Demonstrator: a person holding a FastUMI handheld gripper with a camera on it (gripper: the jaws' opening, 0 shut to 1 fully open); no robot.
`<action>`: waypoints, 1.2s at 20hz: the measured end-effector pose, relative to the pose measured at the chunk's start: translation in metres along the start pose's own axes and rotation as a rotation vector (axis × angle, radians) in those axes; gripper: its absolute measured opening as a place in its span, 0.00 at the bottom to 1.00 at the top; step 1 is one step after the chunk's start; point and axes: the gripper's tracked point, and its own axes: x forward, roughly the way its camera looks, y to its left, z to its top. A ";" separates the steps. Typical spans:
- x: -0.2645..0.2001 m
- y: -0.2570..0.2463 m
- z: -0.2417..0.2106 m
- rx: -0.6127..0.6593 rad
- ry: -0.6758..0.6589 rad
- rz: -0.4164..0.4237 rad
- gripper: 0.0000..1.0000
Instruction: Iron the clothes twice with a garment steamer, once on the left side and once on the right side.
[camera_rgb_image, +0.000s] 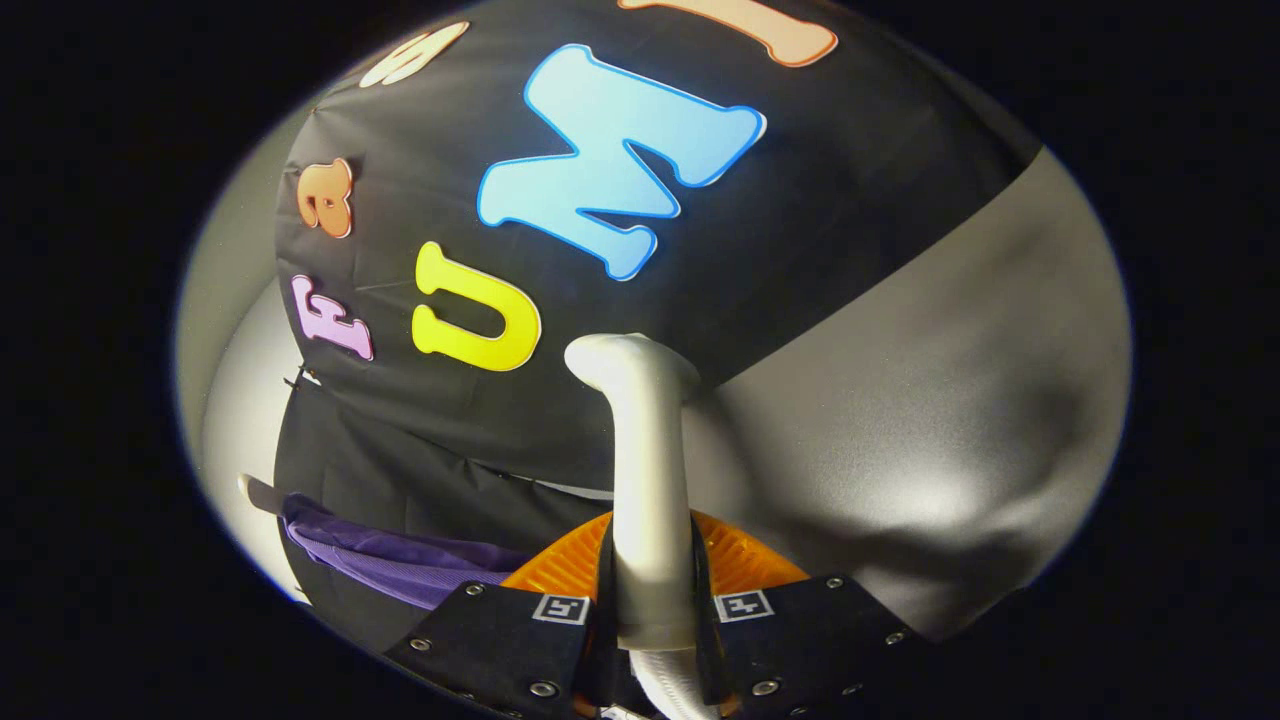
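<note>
Black cloth backs the booth, with a pale grey wall showing beside it on the right and a lighter strip on the far left. Low on the left, a purple garment (390, 560) hangs or lies against the cloth, apparently from a pale hanger end, well to the left of the jaws and somewhat beyond them. In the middle, the gripper (655, 610) is closed on the steamer (645, 480): both fingers press its pale handle from either side, and the handle rises straight ahead between them to a curved end. An orange ribbed part of the steamer sits just behind the handle, right at the fingertips. My guess is that the steamer is being carried toward the garment, with neither pass begun. Risks from here: the smooth, rounded handle could twist or slide in the grip when swung left, so the head would meet the fabric at an angle, and the soft garment could bunch or swing away under pressure instead of flattening.
</note>
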 end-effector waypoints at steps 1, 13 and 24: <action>-0.008 0.005 -0.001 -0.015 -0.027 0.001 0.31; -0.135 0.083 -0.078 -0.161 -0.428 -0.143 0.31; -0.190 0.183 -0.196 -0.498 -0.651 -0.209 0.31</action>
